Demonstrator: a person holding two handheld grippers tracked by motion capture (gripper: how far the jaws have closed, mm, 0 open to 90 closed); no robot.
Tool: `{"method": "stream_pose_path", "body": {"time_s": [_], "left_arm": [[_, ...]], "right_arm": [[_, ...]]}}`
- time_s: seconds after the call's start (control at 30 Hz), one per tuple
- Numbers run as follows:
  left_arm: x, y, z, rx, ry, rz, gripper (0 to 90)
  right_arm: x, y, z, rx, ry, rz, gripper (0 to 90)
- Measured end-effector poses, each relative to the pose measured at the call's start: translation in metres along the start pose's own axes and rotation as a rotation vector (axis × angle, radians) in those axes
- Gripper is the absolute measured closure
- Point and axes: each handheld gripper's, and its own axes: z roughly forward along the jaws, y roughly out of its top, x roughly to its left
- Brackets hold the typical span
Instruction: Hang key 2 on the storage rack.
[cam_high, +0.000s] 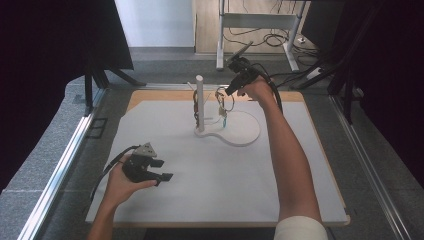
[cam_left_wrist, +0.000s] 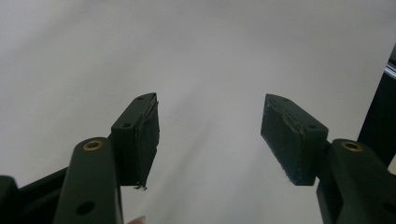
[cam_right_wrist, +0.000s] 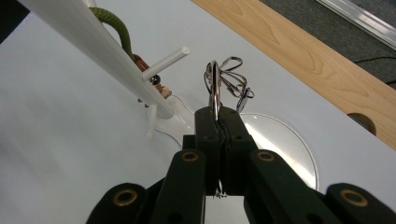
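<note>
A white stand with an upright post (cam_high: 200, 100) (cam_right_wrist: 93, 44) and thin side pegs (cam_right_wrist: 166, 60) rises from a flat white base (cam_high: 242, 132) (cam_right_wrist: 285, 144) at the far middle of the mat. A green cord (cam_right_wrist: 114, 28) and small brownish pieces hang on the post. My right gripper (cam_high: 228, 92) (cam_right_wrist: 218, 113) is shut on a metal ring (cam_high: 225, 102) (cam_right_wrist: 214, 84) with small loops and a clip dangling from it, held just right of the post above the base. My left gripper (cam_high: 162, 170) (cam_left_wrist: 210, 100) rests low at the near left, jaws open, nothing between them.
A white mat (cam_high: 200, 190) covers a wooden tabletop (cam_high: 150, 95) (cam_right_wrist: 303, 56). Metal rails (cam_high: 60, 165) run along both sides. A desk frame and cables (cam_high: 260, 35) stand on the floor beyond the table.
</note>
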Motion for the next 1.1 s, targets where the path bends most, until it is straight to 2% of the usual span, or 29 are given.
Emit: {"method": "stream_pose_path", "body": {"time_s": [0.43, 1.1], "left_arm": [[0.0, -0.001, -0.002, -0.006, 0.001, -0.001, 37.8], [0.0, -0.001, -0.002, -0.004, 0.001, 0.002, 37.7]], "right_arm": [[0.005, 0.011, 0.015, -0.007, -0.003, -0.005, 87.5], [0.018, 0.016, 0.026, -0.01, 0.017, -0.03, 87.5]]}}
